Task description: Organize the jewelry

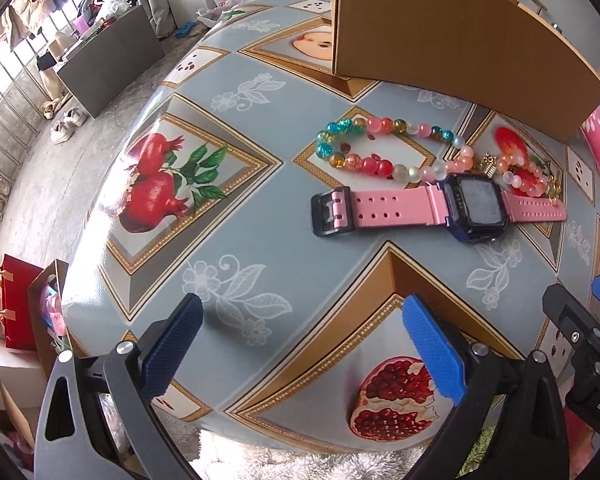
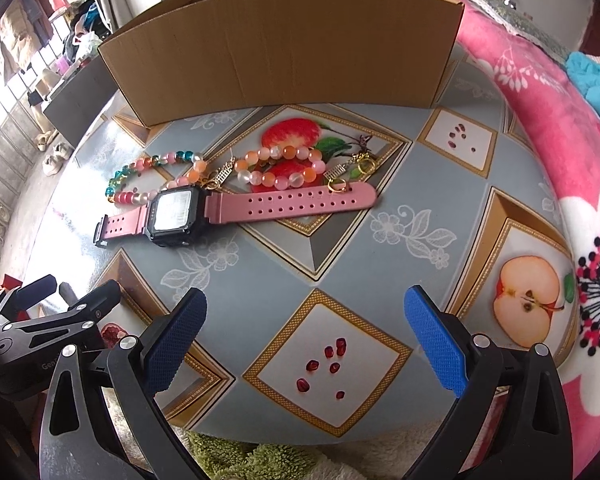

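A pink-strapped watch [image 1: 440,208] with a dark square face lies flat on the table; it also shows in the right wrist view [image 2: 236,206]. Behind it lie a multicoloured bead bracelet [image 1: 364,144] [image 2: 148,176] and an orange-pink bead bracelet [image 1: 520,172] [image 2: 284,166] with gold charms [image 2: 356,172]. An open cardboard box [image 1: 440,32] [image 2: 284,60] stands behind them. My left gripper [image 1: 304,340] is open and empty, low over the near table edge. My right gripper [image 2: 306,336] is open and empty, also at the near edge, beside the left one.
The table [image 2: 340,256] wears a grey-blue cloth printed with fruit. A pink floral blanket [image 2: 540,140] lies along its right side. A floor with shoes [image 1: 66,124], a grey cabinet [image 1: 112,60] and a red bag [image 1: 18,304] lie to the left.
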Action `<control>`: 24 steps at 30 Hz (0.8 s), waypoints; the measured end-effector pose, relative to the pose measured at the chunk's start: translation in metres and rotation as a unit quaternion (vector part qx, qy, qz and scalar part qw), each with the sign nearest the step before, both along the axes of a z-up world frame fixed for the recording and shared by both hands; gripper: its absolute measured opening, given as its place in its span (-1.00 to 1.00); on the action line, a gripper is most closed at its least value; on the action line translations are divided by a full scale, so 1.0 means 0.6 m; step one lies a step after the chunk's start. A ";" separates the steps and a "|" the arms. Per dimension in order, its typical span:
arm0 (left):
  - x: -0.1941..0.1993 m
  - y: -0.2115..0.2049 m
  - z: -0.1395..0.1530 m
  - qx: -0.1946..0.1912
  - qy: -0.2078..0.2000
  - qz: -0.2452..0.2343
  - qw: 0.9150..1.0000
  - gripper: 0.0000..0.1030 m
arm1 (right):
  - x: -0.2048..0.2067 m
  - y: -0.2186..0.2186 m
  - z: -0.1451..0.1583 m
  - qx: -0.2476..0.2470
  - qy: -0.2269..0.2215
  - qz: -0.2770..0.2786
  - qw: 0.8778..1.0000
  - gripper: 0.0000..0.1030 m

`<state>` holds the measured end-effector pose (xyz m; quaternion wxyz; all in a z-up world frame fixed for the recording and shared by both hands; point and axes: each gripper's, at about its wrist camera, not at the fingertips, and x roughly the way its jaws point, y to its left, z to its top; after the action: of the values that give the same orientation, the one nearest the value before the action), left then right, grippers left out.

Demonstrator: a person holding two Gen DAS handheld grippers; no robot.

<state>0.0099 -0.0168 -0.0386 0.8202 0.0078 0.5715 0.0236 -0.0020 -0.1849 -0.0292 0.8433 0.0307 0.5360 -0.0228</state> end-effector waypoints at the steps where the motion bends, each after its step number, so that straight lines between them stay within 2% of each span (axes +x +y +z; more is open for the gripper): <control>1: 0.000 -0.001 -0.001 0.002 -0.002 -0.001 1.000 0.89 | 0.000 0.000 -0.001 -0.001 0.001 0.001 1.000 0.84; 7: 0.005 -0.014 -0.003 0.018 -0.013 -0.010 1.000 0.92 | 0.007 -0.003 -0.011 -0.007 0.007 0.008 1.000 0.84; 12: 0.007 -0.006 -0.005 -0.008 -0.012 0.003 1.000 0.92 | 0.011 -0.008 -0.024 -0.010 0.015 0.016 1.000 0.84; 24: 0.009 0.009 -0.014 -0.008 -0.025 -0.025 0.999 0.92 | 0.006 -0.004 -0.030 -0.027 0.004 0.041 0.999 0.85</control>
<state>0.0152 -0.0112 -0.0472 0.8348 0.0149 0.5504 -0.0007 0.0018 -0.1874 -0.0473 0.8417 -0.0145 0.5397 -0.0027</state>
